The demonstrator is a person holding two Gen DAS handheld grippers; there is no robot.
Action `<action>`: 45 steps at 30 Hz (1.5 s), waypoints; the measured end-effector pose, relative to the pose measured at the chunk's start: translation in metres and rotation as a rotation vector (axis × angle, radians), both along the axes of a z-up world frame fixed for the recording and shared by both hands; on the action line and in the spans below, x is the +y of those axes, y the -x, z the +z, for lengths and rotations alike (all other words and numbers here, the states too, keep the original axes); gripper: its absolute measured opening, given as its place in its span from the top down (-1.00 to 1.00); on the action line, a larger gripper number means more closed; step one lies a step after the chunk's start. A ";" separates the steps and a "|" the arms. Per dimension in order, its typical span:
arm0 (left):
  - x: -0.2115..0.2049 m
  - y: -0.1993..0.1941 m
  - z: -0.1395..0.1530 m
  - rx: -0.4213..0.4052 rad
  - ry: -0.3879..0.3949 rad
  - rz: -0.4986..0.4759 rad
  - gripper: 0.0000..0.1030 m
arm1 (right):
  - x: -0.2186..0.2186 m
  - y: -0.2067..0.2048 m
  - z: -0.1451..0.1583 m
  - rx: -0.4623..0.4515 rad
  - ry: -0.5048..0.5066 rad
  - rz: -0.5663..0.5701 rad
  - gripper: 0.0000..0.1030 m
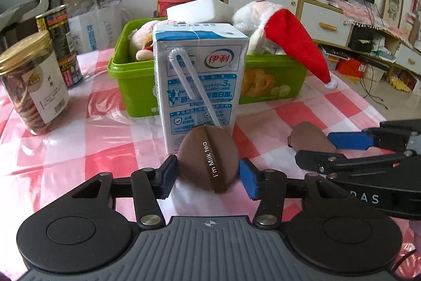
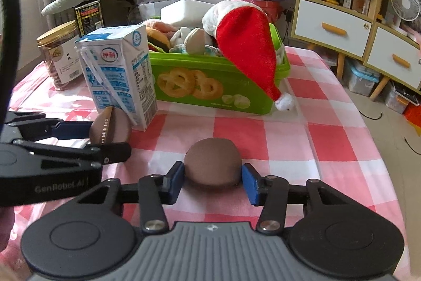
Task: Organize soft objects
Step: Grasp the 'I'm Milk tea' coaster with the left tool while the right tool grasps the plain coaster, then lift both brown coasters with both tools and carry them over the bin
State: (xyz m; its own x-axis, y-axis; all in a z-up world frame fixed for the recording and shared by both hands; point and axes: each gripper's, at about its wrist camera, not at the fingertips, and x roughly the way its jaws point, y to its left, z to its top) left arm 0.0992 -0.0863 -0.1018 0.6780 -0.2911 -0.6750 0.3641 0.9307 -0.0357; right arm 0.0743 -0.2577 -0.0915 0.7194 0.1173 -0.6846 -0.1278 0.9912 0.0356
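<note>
Table w/ pink-check cloth [image 2: 302, 138]: most of the job looks done already. Green bin [image 1: 271, 75] at back is heaped w/ soft stuff: white foam block [image 1: 202, 8], plush toys, santa hat [image 1: 294, 44] draped over the rim, tip hanging outside.

Hard items stand outside the bin: milk carton [image 1: 200, 80] directly in front, cookie jar [image 1: 31, 86] and dark tin [image 1: 59, 44] off to one side. Prob. meant to stay out.

Left to do, by my read: two brown squishy pieces, both on the cloth near the carton.
- Banded half, "I'm Milk tea" [image 1: 208, 159]: left gripper [image 1: 208, 179] has pads against both sides, clamped on it.
- Plain brown half [image 2: 213, 165]: right gripper [image 2: 212, 182] brackets it, pads touching or nearly so; can't tell if squeezing.

Est. both go into bin next; hat tip may want tucking.
</note>
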 end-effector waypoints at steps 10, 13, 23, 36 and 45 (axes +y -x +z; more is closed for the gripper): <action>0.013 0.009 0.014 0.034 0.040 -0.028 0.12 | -0.018 0.003 0.015 0.017 -0.142 -0.042 0.43; 0.018 0.013 0.017 0.047 0.045 -0.049 0.15 | -0.023 0.005 0.021 0.021 -0.206 -0.051 0.43; 0.047 0.023 0.035 0.080 0.130 -0.054 0.17 | -0.029 0.012 0.041 0.018 -0.333 -0.075 0.43; 0.095 0.017 0.067 0.075 0.269 0.028 0.18 | -0.035 0.009 0.068 -0.005 -0.487 -0.094 0.43; 0.105 -0.036 0.088 0.083 0.384 0.069 0.17 | -0.038 -0.030 0.092 -0.045 -0.595 -0.091 0.43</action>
